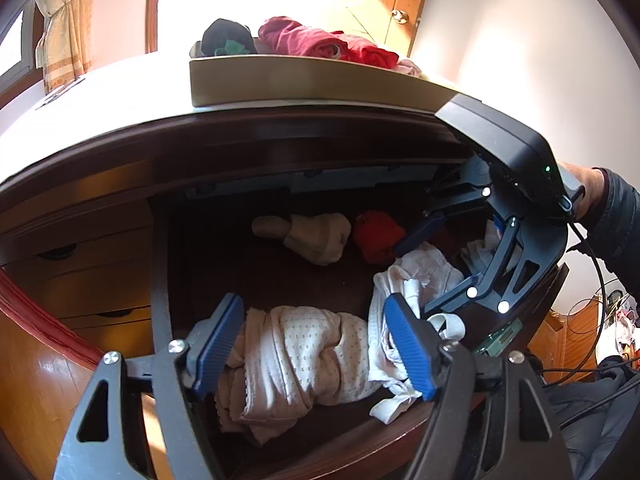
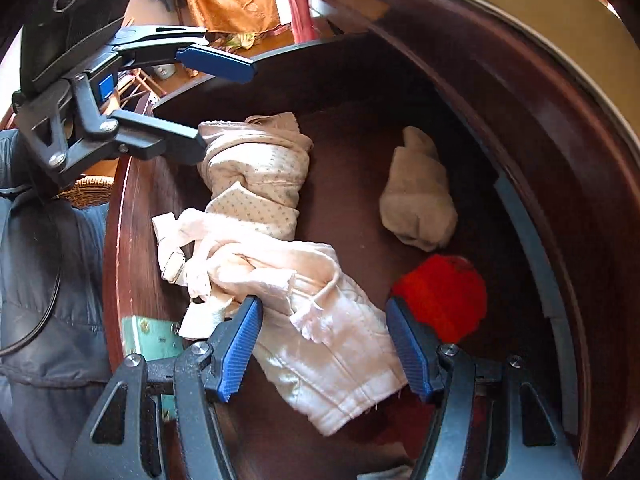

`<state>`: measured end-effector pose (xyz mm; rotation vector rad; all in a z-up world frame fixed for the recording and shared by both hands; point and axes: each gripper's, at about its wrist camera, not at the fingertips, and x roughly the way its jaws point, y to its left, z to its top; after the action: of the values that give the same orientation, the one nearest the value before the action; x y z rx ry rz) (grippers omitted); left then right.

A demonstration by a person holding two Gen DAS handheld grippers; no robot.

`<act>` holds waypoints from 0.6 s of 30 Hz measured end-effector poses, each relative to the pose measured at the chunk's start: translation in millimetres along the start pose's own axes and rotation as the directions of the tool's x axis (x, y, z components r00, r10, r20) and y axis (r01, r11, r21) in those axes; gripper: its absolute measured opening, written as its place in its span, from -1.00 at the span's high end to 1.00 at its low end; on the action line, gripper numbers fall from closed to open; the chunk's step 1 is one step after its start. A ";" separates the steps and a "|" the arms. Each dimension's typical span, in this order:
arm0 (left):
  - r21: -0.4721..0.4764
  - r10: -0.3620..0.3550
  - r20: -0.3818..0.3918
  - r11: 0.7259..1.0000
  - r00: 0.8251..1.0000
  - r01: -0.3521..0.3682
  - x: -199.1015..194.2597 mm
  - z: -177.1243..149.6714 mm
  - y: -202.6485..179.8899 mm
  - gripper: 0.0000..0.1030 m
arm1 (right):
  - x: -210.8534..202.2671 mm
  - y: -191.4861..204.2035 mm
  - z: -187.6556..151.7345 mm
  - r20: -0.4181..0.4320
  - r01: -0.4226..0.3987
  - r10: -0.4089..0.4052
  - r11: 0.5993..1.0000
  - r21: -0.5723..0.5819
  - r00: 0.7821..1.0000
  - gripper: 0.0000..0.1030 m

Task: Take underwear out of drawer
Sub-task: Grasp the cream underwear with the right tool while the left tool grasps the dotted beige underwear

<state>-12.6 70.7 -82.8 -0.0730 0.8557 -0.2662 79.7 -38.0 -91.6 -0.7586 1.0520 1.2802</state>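
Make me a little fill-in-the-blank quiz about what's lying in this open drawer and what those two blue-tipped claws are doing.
1. The bright ball of cloth at the back of the drawer is coloured ____.
2. The left gripper has its jaws either side of a rolled ____ garment.
3. The right gripper straddles a pale pink garment with jaws ____.
4. Red clothes are heaped in a tray ____ the dresser.

Missing: red; dotted; open; on top of

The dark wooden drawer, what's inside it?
Inside the dark wooden drawer lie a dotted cream garment, a pale pink garment, a beige rolled sock and a red bundle. Whatever lies beneath them is covered.
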 end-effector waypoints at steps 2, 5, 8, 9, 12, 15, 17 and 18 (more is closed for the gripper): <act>0.003 -0.002 0.000 1.000 1.000 0.002 -0.1 0.4 -0.5 -0.44 | 7.3 -1.9 6.9 -0.033 -0.030 0.030 1.000 -0.005 0.999 -0.29; -0.002 -0.005 0.004 1.000 1.000 0.005 -1.1 1.1 0.2 -0.45 | 12.7 -2.5 14.6 -0.060 -0.054 0.053 0.998 -0.018 0.997 -0.36; -0.007 -0.007 0.006 1.000 1.000 0.007 -1.0 1.0 1.1 -0.46 | 24.1 -2.2 21.1 -0.099 -0.071 0.069 0.997 -0.025 0.993 -0.39; -0.007 -0.007 0.005 1.000 1.000 0.007 -1.0 1.0 1.1 -0.46 | 26.5 -2.0 22.1 -0.109 -0.075 0.072 0.997 -0.024 0.991 -0.39; -0.009 -0.009 0.004 1.000 1.000 0.009 -0.8 1.4 1.8 -0.46 | 31.3 -1.7 24.9 -0.128 -0.089 0.087 0.996 -0.007 0.988 -0.42; -0.004 -0.008 0.003 1.000 1.000 0.008 -1.2 2.0 2.2 -0.46 | 45.3 -5.1 32.3 -0.135 -0.098 0.100 0.995 0.017 0.986 -0.41; 0.003 -0.006 -0.001 1.000 1.000 0.006 -1.0 3.3 2.3 -0.46 | 45.3 -6.1 30.2 -0.133 -0.098 0.103 0.994 0.048 0.986 -0.35; 0.007 -0.003 -0.003 1.000 1.000 0.003 -0.8 4.0 2.2 -0.46 | 44.9 -5.6 26.4 -0.133 -0.100 0.108 0.993 0.064 0.985 -0.26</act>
<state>-9.6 72.9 -80.0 -0.0671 0.8577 -0.2723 88.8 2.2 -124.0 -0.7645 1.2476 1.2954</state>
